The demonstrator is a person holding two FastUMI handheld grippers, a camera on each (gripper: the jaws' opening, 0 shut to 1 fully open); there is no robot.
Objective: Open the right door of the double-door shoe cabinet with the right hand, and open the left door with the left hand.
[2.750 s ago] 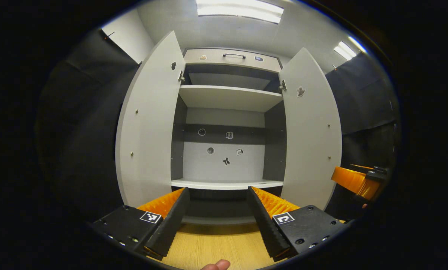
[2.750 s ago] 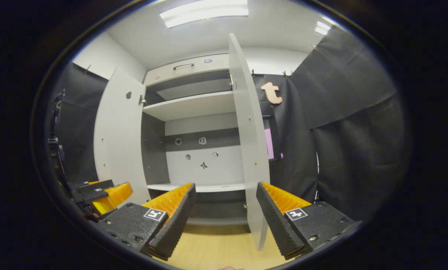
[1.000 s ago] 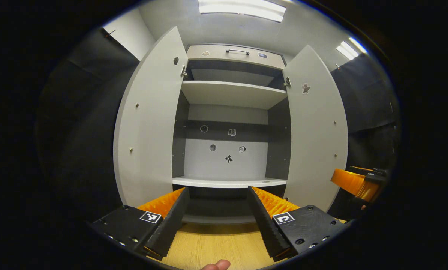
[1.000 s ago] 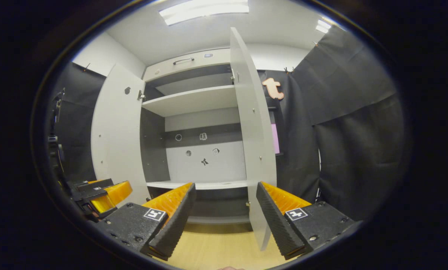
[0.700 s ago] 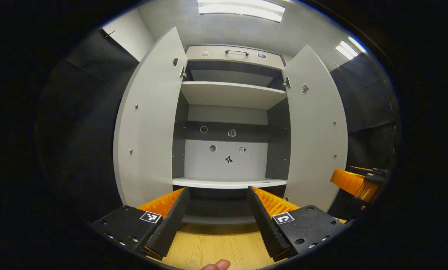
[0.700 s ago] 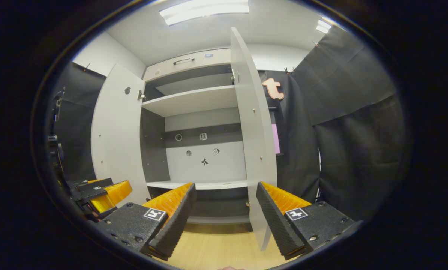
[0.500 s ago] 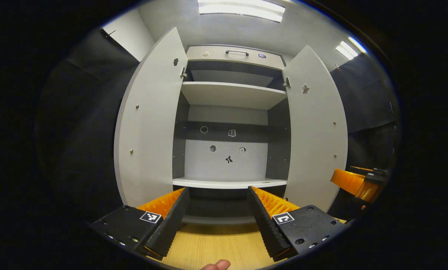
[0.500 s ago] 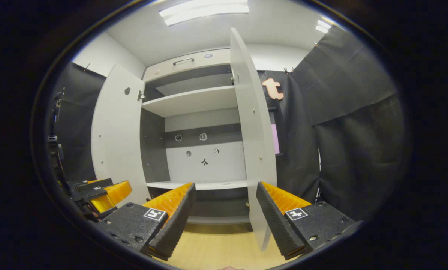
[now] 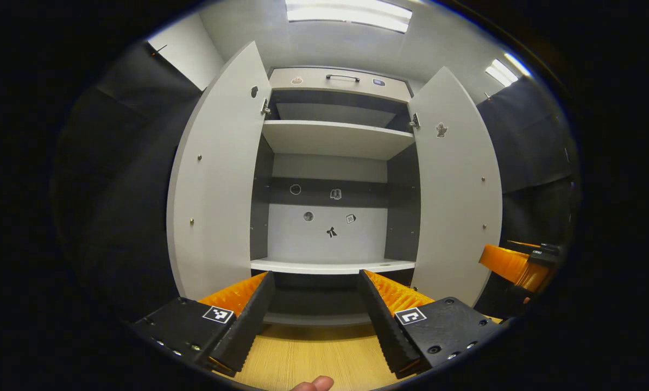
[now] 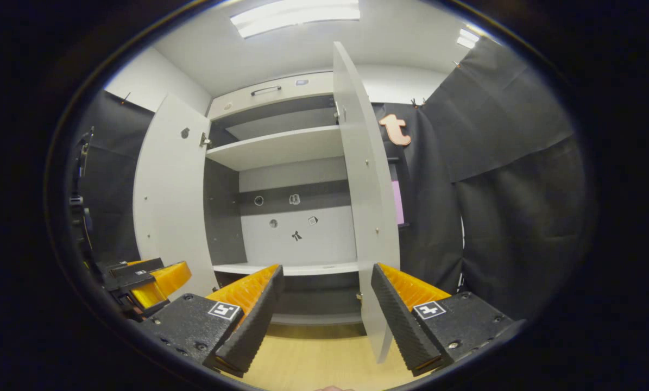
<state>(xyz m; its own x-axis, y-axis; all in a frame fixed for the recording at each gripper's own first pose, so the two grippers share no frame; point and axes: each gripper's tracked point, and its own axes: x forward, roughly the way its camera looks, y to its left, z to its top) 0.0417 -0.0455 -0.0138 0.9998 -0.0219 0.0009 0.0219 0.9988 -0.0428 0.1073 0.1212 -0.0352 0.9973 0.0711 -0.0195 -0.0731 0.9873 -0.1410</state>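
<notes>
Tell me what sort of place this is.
Probably a staged recording booth, not a home: black cloth hangs as walls around a pale shoe cabinet whose shelves are bare and whose doors stand open, with ceiling strip lights and a wood-look floor.

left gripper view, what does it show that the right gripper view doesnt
Left gripper view: the right door broad on, with a sticker near its top, the right gripper at far right, and a fingertip at the bottom.
Right gripper view: that door nearly edge on, a pink panel behind it, and the left gripper at lower left.
Both: the shoe cabinet with the left door open too, bare shelves, the drawer handle on top, open jaws, wooden floor.
</notes>
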